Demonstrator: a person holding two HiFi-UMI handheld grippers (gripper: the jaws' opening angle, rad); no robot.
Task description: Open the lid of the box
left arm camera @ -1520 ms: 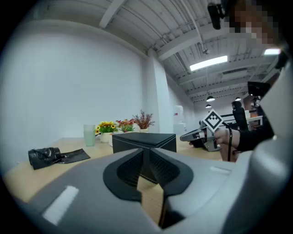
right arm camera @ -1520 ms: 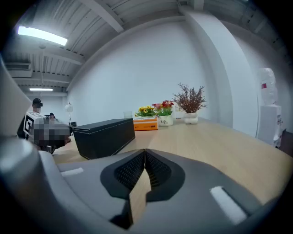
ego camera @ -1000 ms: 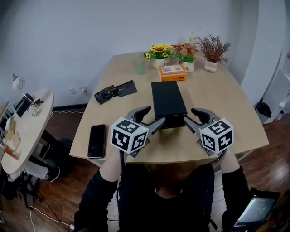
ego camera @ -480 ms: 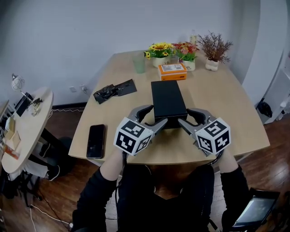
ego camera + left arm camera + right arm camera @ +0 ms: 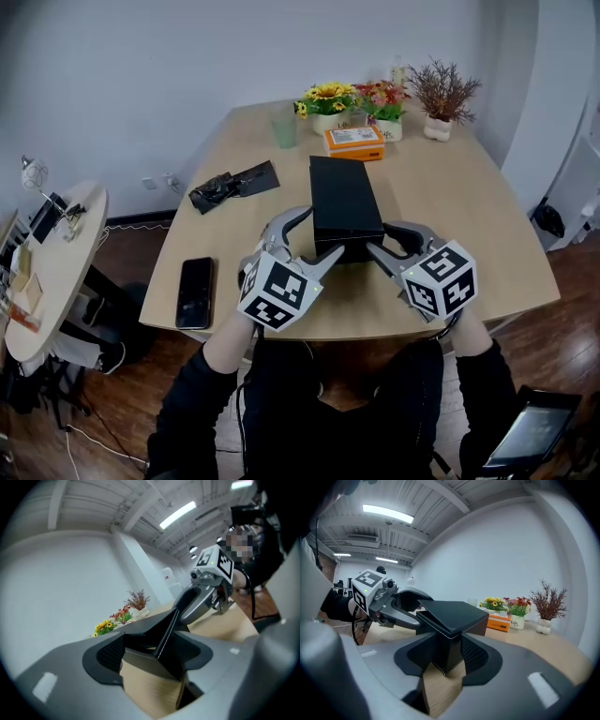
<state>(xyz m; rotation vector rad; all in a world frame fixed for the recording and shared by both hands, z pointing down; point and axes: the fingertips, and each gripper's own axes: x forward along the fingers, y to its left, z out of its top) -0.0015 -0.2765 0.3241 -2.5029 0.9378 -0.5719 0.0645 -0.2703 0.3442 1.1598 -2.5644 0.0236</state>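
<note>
Head view shows the black box (image 5: 343,202) lying on the counter (image 5: 450,206) with its long axis running straight away from the person, its near end set between the two tools. The left gripper (image 5: 322,234) stands at the near-left corner and the right gripper (image 5: 380,239) at the near-right corner, each about equally close, angled inward so they converge on that end.

Left gripper view has the fingers (image 5: 110,656) spread apart with the corner of the box poking into the gap; whether the pads press on it I cannot tell. Right gripper view shows the same: fingers (image 5: 476,656) wide, the stitched corner standing between them, nothing clamped.

The lid (image 5: 450,611) sits on top (its seam runs just above the pads in both views), so the lift probably has to start at this near end, with the fingers catching the lid's edge rather than the base below it.
</note>
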